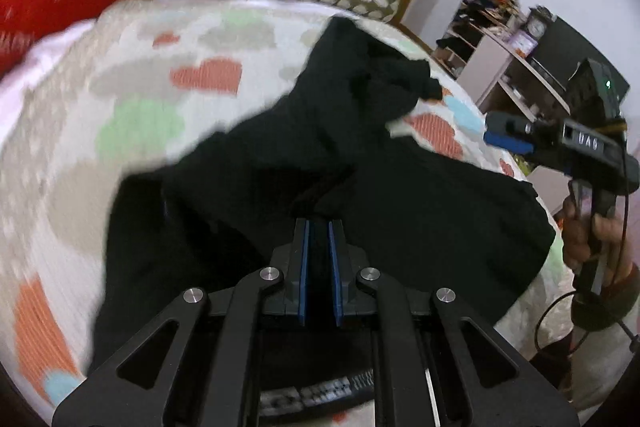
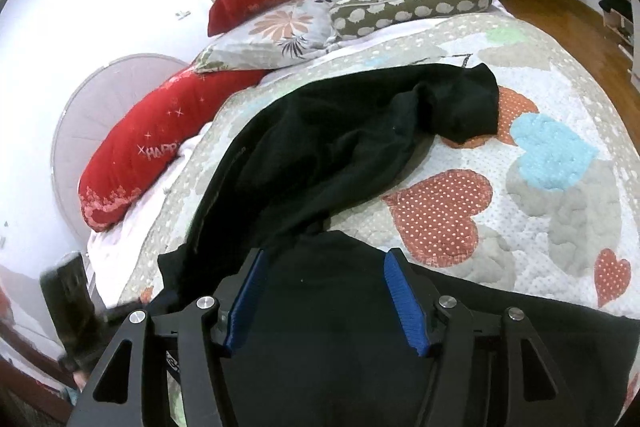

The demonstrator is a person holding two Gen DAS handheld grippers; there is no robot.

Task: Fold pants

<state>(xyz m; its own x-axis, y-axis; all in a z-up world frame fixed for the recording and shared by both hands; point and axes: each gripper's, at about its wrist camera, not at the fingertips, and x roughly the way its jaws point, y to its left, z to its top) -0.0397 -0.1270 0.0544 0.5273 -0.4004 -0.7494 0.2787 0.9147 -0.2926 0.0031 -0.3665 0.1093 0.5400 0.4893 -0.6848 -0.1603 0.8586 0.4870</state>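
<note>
Black pants (image 1: 360,163) lie rumpled on a quilt with hearts (image 1: 168,99). My left gripper (image 1: 319,227) is shut on a fold of the pants, its blue pads nearly together. In the right wrist view the pants (image 2: 340,147) stretch from under my fingers to a bunched leg end at the far right. My right gripper (image 2: 326,259) is open, its blue pads wide apart over the near part of the pants. The right gripper also shows in the left wrist view (image 1: 508,137), held by a hand above the bed's right edge.
Red pillows (image 2: 160,143), a floral pillow (image 2: 280,35) and a spotted bolster (image 2: 412,3) lie at the head of the bed. The quilt (image 2: 540,167) spreads right. A shelf unit (image 1: 512,67) stands past the bed, beside a wooden floor (image 2: 580,27).
</note>
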